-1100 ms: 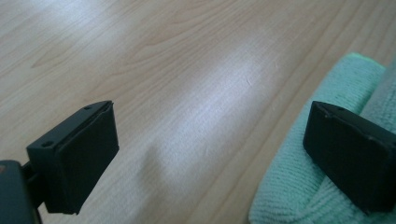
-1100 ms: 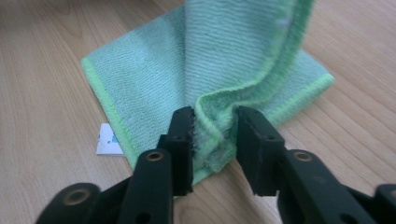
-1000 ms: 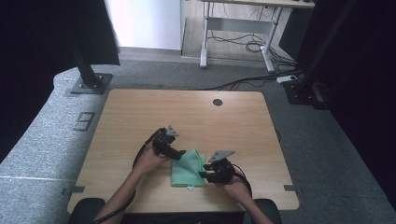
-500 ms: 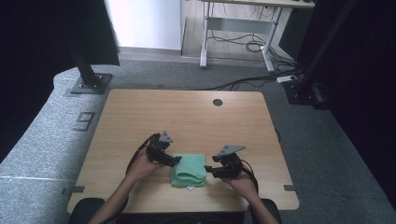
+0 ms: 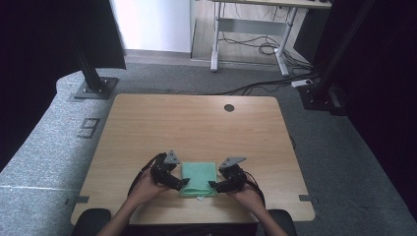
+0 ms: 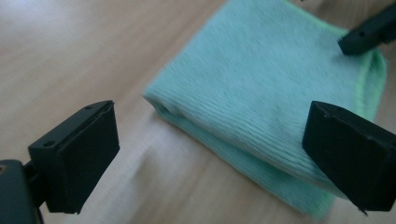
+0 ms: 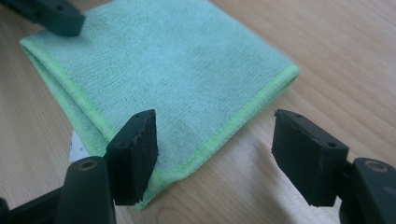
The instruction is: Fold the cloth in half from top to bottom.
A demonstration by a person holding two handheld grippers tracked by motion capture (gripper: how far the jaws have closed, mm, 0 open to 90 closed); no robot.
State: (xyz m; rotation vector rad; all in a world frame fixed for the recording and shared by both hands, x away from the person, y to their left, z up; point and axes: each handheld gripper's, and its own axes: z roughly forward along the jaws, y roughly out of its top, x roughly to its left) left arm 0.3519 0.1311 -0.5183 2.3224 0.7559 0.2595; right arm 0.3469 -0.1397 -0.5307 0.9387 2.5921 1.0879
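Green and folded into a neat rectangle, the cloth (image 5: 198,178) lies flat on the wooden table (image 5: 196,123), close to the near edge and about midway along it. The left gripper (image 5: 183,183) sits at the cloth's left edge, the right gripper (image 5: 212,185) at its right edge — both low over the wood. In the left gripper view the jaws stand wide apart with nothing pinched; one hangs over bare wood, the other over the cloth (image 6: 275,93), whose near corner is blurred and partly covered by that jaw. In the right gripper view the jaws have just been opening and now stand spread, one over the cloth's (image 7: 173,70) hemmed corner, the other over the wood beside it — no fabric gripped. A small white tag (image 7: 76,148) peeps from under the cloth, mostly hidden. The person's forearms are cut off by the high view's bottom edge.
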